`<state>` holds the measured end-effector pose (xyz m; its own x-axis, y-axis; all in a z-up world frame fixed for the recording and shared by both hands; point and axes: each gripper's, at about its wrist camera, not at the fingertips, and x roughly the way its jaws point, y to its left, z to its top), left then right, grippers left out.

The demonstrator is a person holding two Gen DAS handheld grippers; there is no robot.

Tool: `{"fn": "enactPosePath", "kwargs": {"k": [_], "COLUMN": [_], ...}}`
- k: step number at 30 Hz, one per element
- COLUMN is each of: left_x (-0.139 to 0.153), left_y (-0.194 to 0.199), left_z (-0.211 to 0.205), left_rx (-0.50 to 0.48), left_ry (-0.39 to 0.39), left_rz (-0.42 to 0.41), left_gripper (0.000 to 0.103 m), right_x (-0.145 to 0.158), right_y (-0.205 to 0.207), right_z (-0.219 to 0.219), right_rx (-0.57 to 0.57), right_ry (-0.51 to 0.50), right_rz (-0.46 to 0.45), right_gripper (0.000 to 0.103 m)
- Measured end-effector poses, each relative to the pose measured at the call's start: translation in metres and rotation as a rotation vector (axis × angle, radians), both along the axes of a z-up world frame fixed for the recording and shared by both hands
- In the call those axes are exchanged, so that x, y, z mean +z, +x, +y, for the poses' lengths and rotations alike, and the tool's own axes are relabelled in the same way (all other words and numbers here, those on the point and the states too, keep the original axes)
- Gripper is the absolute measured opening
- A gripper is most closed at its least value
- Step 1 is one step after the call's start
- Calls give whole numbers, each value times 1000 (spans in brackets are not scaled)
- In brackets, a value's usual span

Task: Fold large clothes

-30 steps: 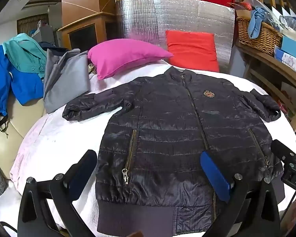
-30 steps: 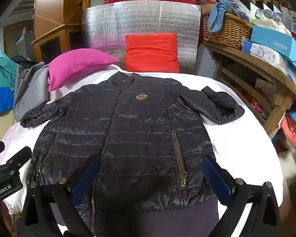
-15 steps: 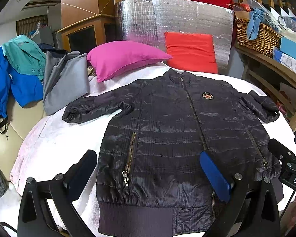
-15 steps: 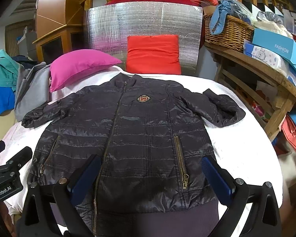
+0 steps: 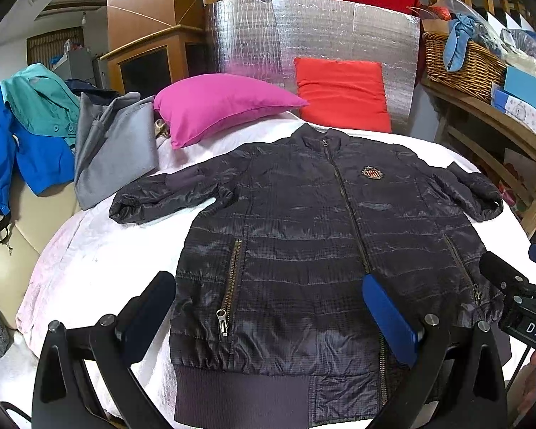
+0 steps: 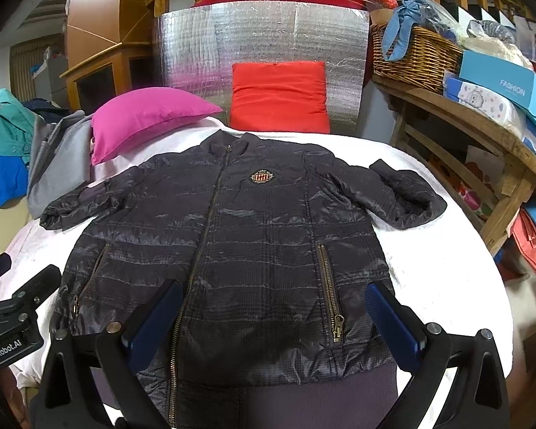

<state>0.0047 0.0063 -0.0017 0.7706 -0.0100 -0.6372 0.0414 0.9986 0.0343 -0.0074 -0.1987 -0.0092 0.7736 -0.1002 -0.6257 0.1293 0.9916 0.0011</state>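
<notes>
The black quilted jacket (image 5: 314, 250) lies flat, zipped, across the white-covered bed (image 5: 89, 246), hem at its near edge. Both tools, left tool (image 5: 268, 307) and right tool (image 6: 275, 314), hover spread above the hem, holding nothing. The slick fabric could slip from a shallow pinch, spoiling the fold.

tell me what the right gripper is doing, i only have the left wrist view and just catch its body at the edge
observer: The right gripper is open with nothing between its fingers, poised over the jacket just above the hem.
operator: ok is there bare bed past the sleeve on that side
observer: Yes, the white bed cover shows bare beyond the right sleeve, out to the bed's edge.
</notes>
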Motion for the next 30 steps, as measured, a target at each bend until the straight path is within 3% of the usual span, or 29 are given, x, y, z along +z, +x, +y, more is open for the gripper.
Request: {"fn": "enactPosePath", "kwargs": {"k": [30], "left_x": [1], "left_y": [-3], "left_z": [0], "left_rx": [0], "left_ry": [-11], "left_rz": [-13], "left_gripper": [103], "right_x": [2], "right_y": [1], "right_z": [6], "right_rx": [5], "right_ry": [-13], "right_rz": [-1], "right_gripper": [103]}}
